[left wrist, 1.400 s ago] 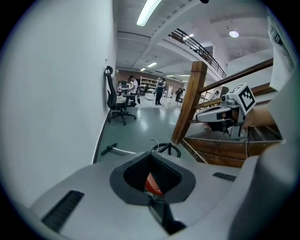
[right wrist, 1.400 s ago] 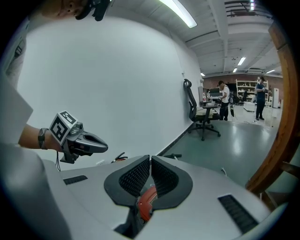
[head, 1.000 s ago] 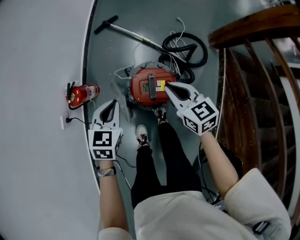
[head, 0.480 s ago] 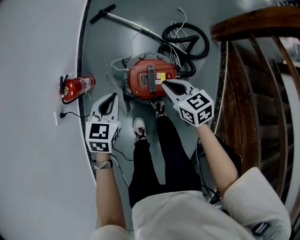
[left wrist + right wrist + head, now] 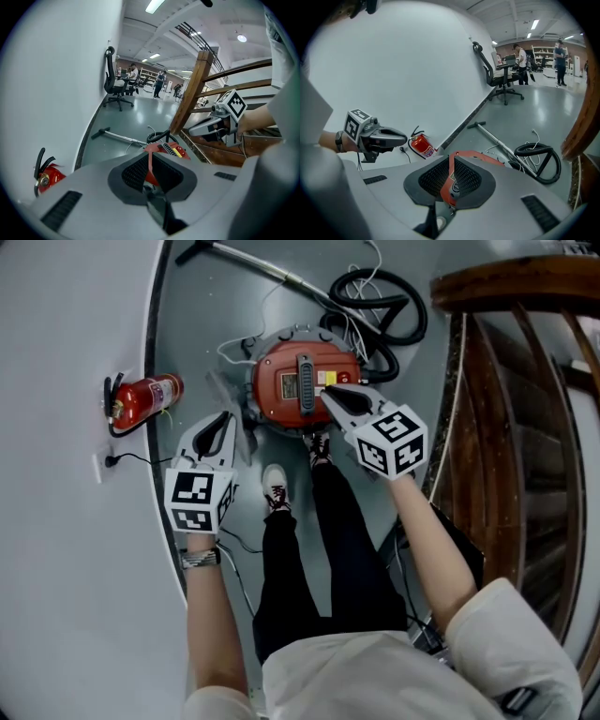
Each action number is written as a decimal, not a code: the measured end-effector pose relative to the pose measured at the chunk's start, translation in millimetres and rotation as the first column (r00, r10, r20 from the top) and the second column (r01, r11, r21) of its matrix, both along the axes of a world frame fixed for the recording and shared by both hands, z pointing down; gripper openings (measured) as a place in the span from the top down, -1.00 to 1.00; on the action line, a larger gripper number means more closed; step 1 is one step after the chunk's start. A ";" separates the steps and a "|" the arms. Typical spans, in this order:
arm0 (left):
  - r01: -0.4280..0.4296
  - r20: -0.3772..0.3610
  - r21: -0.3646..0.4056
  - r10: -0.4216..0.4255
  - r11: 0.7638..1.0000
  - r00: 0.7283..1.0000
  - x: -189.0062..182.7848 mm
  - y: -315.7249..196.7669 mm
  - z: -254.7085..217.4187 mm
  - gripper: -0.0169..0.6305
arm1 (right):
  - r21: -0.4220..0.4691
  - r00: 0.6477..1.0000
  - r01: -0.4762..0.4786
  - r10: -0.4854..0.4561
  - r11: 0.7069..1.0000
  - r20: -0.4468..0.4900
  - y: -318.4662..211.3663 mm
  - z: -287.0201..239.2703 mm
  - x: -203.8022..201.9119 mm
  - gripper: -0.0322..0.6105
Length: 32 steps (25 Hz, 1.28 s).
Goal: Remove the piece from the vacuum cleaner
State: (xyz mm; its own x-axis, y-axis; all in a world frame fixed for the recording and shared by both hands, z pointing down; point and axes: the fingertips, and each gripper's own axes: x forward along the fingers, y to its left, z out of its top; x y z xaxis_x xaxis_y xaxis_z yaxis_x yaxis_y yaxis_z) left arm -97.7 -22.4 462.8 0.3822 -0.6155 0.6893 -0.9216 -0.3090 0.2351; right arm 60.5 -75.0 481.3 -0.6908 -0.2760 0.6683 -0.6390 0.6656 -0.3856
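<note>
A red round vacuum cleaner (image 5: 281, 395) with a grey top handle (image 5: 305, 381) stands on the grey floor ahead of the person's feet; it also shows in the left gripper view (image 5: 178, 151) and the right gripper view (image 5: 485, 159). My right gripper (image 5: 325, 393) hangs over the vacuum cleaner's right side, shut and holding nothing. To the left of the cleaner my left gripper (image 5: 225, 418) hangs over bare floor. Its jaws have just been opening to a narrow slit (image 5: 150, 164) with nothing between them.
A black hose (image 5: 380, 310) and a metal wand (image 5: 248, 263) lie beyond the cleaner with loose white cord. A red fire extinguisher (image 5: 141, 399) stands by the white curved wall (image 5: 66, 521). A wooden stair railing (image 5: 506, 381) runs along the right. The person's shoes (image 5: 274, 486) are just behind the cleaner.
Both grippers have sunk towards the floor, still apart from the cleaner. In the head view the cleaner and extinguisher have slid up the frame.
</note>
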 end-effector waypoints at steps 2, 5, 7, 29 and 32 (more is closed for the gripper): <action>-0.001 0.003 -0.008 0.001 1.000 1.000 -0.5 0.6 10.0 0.87 | -0.008 1.000 0.004 -0.004 1.000 -0.002 -0.9 9.0 -0.4 0.79; -0.008 0.000 -0.025 0.008 1.000 1.000 1.5 3.8 25.1 0.86 | -0.017 1.000 -0.005 0.005 1.000 -0.001 -2.3 21.7 1.5 0.74; -0.026 0.003 -0.035 0.026 0.999 1.000 3.5 6.7 35.0 0.86 | -0.020 1.000 -0.013 0.013 1.000 -0.004 -2.8 29.9 2.3 0.63; 0.016 0.023 -0.133 -0.013 0.991 1.000 -2.2 33.6 120.0 0.75 | -0.079 0.997 -0.043 0.047 0.996 0.055 6.3 100.9 0.3 0.49; 0.016 0.024 -0.143 -0.013 0.990 1.000 -0.6 34.6 128.0 0.72 | -0.089 0.994 -0.047 0.055 0.995 0.092 4.5 104.0 -0.4 0.47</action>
State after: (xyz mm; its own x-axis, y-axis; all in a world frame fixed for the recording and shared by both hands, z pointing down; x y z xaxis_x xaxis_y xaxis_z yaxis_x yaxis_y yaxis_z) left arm -98.3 12.3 590.7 0.3571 -0.5151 0.7792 -0.9314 -0.2599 0.2551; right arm 60.1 -70.5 585.2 -0.7383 -0.2565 0.6238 -0.6294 0.5944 -0.5006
